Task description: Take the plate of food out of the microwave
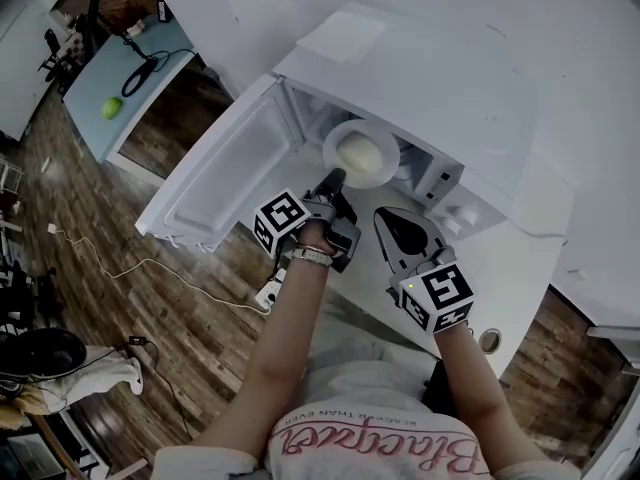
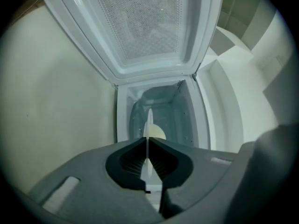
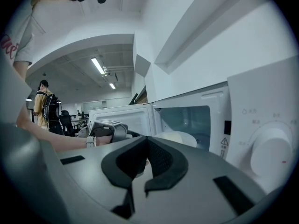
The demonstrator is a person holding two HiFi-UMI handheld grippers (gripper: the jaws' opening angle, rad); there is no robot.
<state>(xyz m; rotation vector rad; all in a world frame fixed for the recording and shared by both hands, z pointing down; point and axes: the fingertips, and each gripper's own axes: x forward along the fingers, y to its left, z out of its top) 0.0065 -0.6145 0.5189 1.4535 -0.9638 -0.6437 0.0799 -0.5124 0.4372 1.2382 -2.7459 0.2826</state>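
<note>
A white plate [image 1: 375, 173] with a pale mound of food [image 1: 358, 151] is at the mouth of the open white microwave [image 1: 450, 88]. My left gripper [image 1: 333, 180] is shut on the plate's near rim. In the left gripper view the plate [image 2: 149, 121] shows edge-on, pinched between the jaws, with the food [image 2: 157, 133] just beyond and my left gripper [image 2: 148, 143] closed on it. My right gripper [image 1: 403, 230] hangs shut and empty in front of the control panel. From the right gripper view I see the plate [image 3: 181, 138], the left gripper's body [image 3: 106, 132] and my right gripper [image 3: 146, 139].
The microwave door [image 1: 225, 173] stands swung wide to the left. A round dial [image 3: 270, 154] is on the panel at the right. A desk with a green ball [image 1: 110, 108] stands at far left, and a cable [image 1: 150, 266] lies on the wood floor. A person [image 3: 46, 107] stands far off.
</note>
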